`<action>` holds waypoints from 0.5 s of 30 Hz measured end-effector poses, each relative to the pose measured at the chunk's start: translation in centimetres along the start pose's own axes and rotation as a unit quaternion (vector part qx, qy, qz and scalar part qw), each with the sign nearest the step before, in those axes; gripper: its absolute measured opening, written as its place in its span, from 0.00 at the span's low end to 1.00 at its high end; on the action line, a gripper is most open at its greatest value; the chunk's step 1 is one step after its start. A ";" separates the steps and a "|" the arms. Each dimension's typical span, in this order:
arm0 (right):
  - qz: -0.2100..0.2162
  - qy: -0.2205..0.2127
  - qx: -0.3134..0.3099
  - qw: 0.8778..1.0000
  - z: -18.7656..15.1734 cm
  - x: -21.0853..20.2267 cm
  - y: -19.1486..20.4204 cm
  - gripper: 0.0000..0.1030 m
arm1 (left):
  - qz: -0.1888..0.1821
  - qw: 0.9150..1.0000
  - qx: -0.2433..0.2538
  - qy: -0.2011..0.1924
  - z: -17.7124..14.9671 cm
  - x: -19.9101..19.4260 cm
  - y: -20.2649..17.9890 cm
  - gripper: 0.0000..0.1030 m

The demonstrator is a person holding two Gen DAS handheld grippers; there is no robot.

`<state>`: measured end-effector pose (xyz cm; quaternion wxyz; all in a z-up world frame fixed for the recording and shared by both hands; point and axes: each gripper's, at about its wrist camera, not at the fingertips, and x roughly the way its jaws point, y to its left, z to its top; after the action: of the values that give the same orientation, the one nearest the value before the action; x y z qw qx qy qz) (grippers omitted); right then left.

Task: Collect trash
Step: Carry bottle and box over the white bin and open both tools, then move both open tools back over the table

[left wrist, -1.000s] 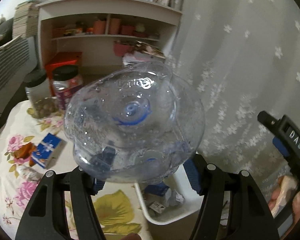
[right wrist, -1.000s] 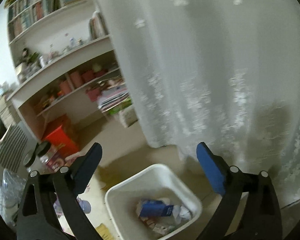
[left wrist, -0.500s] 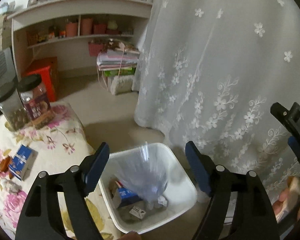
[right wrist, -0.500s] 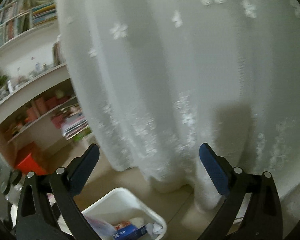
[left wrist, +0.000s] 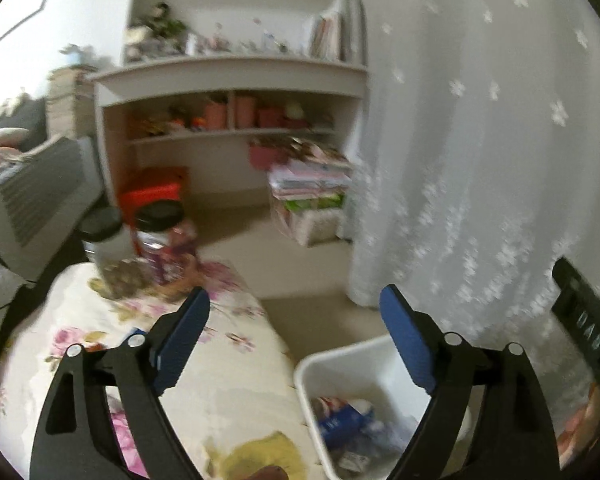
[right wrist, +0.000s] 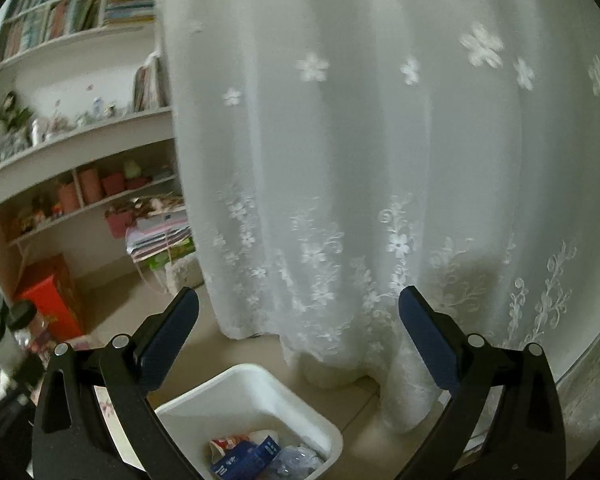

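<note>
A white trash bin point(left wrist: 354, 364) stands on the floor beside the table; it also shows in the right wrist view point(right wrist: 256, 390). Inside lie a blue carton point(left wrist: 336, 424), crumpled wrappers and the clear plastic bottle point(right wrist: 296, 458). My left gripper point(left wrist: 296, 340) is open and empty, above the table's edge and the bin. My right gripper point(right wrist: 300, 340) is open and empty, above the bin and facing the curtain.
A table with a floral cloth point(left wrist: 228, 380) is at lower left, with two dark-lidded jars point(left wrist: 164, 240) at its far end. A white lace curtain point(right wrist: 380, 160) hangs right of the bin. A shelf unit point(left wrist: 228, 120), a red box point(left wrist: 152, 192) and a paper stack point(left wrist: 308, 196) stand behind.
My left gripper opened and let the clear plastic bottle fall into the bin, then swung left and up toward the table. My right gripper stayed open and tilted toward the curtain.
</note>
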<state>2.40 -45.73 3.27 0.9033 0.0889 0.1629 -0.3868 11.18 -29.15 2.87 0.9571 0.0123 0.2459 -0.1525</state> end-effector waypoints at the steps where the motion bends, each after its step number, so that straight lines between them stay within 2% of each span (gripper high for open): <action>1: 0.002 -0.001 -0.008 1.000 -0.2 -0.2 0.7 0.93 | 0.008 1.000 -0.005 -0.006 0.1 -0.2 0.5 0.84; 3: 0.004 -0.002 -0.019 1.000 -0.5 -0.6 1.9 0.93 | 0.017 1.000 -0.015 -0.007 0.2 -0.5 1.7 0.87; 9: 0.037 0.013 -0.034 0.999 -1.2 -1.4 5.3 0.93 | 0.058 0.998 -0.022 -0.009 0.1 -1.3 4.9 0.87; 15: 0.066 0.018 -0.056 0.996 -2.2 -2.4 8.9 0.93 | 0.089 0.995 -0.040 0.009 -0.3 -1.1 8.5 0.87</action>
<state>6.82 -37.43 2.45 0.9272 0.0555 0.1946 -0.3153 12.65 -20.66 2.68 0.9644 -0.0032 0.2584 -0.0570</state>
